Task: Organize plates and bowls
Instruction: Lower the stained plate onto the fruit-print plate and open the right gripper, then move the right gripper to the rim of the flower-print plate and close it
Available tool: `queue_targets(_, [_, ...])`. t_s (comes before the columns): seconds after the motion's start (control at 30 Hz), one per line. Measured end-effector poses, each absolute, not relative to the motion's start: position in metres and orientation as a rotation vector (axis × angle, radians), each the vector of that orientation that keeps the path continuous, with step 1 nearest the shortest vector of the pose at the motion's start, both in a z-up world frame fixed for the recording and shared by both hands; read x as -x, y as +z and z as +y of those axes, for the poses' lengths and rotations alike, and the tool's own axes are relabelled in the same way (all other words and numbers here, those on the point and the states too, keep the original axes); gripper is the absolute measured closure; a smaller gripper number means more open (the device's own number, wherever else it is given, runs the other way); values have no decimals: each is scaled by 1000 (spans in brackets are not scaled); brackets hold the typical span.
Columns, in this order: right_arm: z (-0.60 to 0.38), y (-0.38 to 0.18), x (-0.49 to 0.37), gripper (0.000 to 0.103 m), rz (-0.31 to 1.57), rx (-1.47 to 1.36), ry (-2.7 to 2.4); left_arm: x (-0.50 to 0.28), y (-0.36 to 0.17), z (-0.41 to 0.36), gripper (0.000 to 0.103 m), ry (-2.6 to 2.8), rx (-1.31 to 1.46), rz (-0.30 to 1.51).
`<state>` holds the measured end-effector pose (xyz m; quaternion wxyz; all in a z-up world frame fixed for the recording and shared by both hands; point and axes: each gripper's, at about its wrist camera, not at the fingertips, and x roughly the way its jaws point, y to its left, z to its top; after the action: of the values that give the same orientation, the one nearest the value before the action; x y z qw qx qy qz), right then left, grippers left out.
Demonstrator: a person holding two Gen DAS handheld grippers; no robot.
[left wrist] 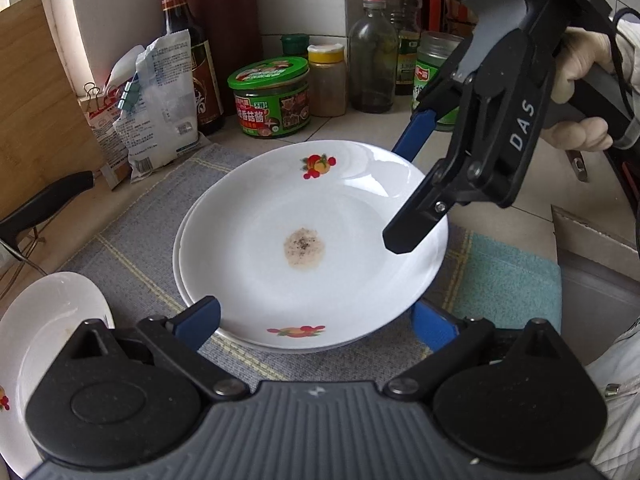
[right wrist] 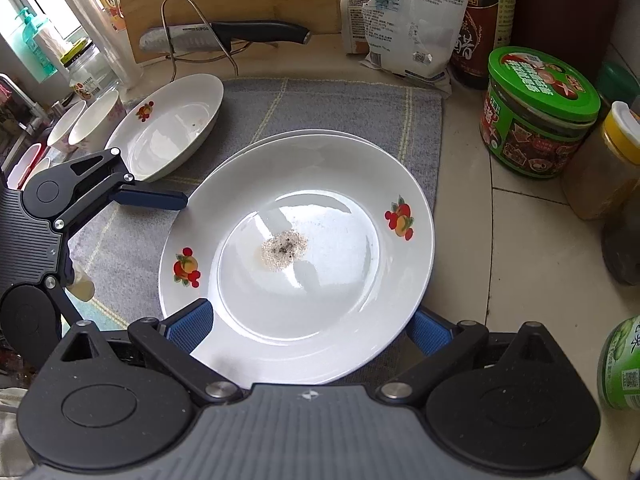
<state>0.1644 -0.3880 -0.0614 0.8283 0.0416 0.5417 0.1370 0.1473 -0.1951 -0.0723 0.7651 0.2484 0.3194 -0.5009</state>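
Note:
A white plate with fruit prints and a patch of crumbs (left wrist: 312,240) (right wrist: 296,256) lies on top of a second plate (left wrist: 182,264) (right wrist: 280,138) on a grey mat. My left gripper (left wrist: 316,328) is open, its blue fingers on either side of the plate's near rim. My right gripper (right wrist: 310,330) is open at the opposite rim; it also shows in the left wrist view (left wrist: 408,188), one finger above the rim, one behind it. A third plate (right wrist: 168,132) (left wrist: 44,344) lies on the mat beside the stack. Two white bowls (right wrist: 94,120) stand beyond it.
Jars and bottles (left wrist: 272,96) (right wrist: 536,116) stand along the counter's back. Bagged goods (left wrist: 160,104) and a knife on a wire rack (right wrist: 224,34) lean by a wooden board (left wrist: 36,92). A teal cloth (left wrist: 508,280) lies next to the mat.

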Motion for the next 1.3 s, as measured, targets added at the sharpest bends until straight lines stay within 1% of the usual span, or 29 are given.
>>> queue_targets(0.2, [-382,-57,-157,0,1126,-65,293,-144,-65,-190,2,-1046,-495,662])
queue_targets(0.47, [-366,-42,-142,0,977,34,224,-133,-48,-167,1,-880,-391,615])
queue_targets(0.67, [-350,-38,-142,0,908,41,242,-127,-44,-134,1,-705,-296,628])
queue_targets(0.87, [-319,-37,-146,0,875,26,252,-135,-58,-89,1,-536,-227,678])
queue_targets(1.0, [-297,-39,-149,0,879,33,245,-147,-75,-64,1,-456,-236,724])
queue_targets(1.3, [-254,-40,-154,0,919,70,192,-171,-107,-30,1,-505,-206,798])
